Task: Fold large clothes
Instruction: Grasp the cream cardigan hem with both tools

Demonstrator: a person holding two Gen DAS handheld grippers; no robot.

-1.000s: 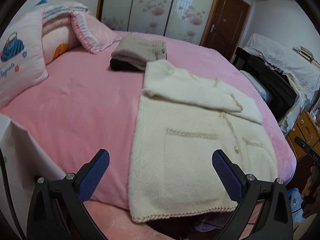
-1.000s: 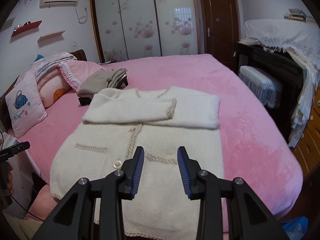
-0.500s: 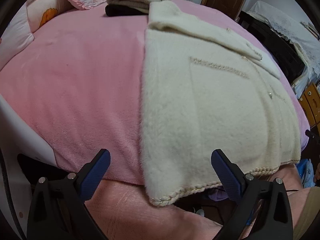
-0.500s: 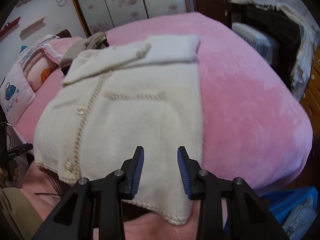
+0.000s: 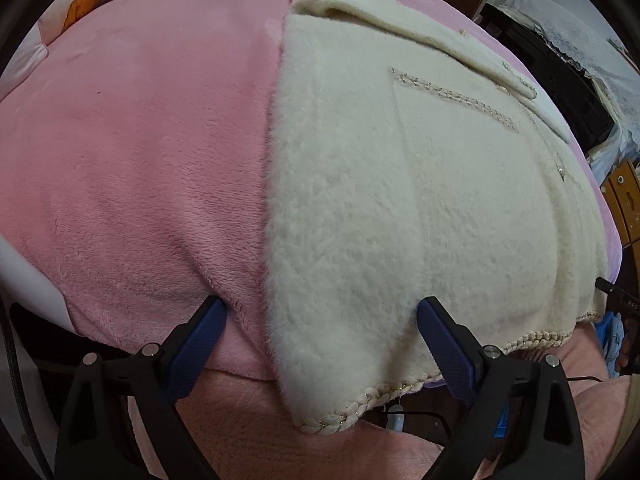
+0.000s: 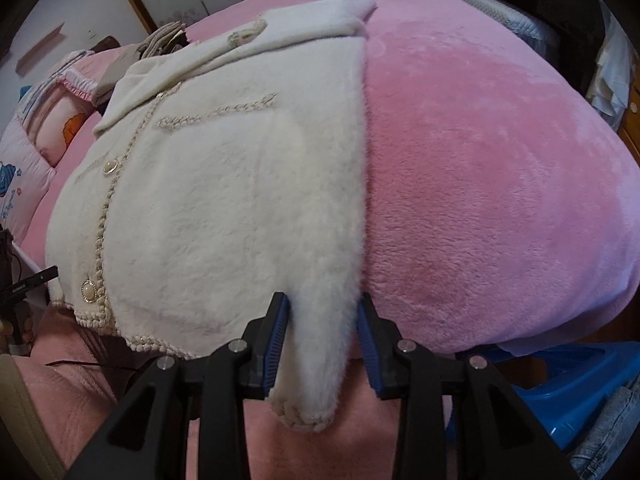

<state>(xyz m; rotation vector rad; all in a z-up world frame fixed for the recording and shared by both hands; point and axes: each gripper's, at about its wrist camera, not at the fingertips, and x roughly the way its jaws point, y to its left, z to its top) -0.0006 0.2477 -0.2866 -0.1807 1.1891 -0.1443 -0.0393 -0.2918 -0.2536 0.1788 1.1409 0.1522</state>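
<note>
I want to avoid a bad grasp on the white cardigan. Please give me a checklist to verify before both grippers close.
1. Left gripper straddles the cardigan hem corner: ok; its jaws have just been closing.
2. Right gripper straddles the other corner: ok.
3. Pads pressing fabric: not ok, both open.
4. Sleeves folded across the chest: ok.
5. Pink blanket kept out of the left jaws: cannot tell.

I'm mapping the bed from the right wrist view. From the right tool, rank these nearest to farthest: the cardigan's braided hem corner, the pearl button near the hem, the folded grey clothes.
1. Braided hem corner of the fluffy cream cardigan: between the right tool fingers.
2. Pearl button: low left, near the hem.
3. Folded grey clothes: far upper left, beyond the cardigan's collar.
</note>
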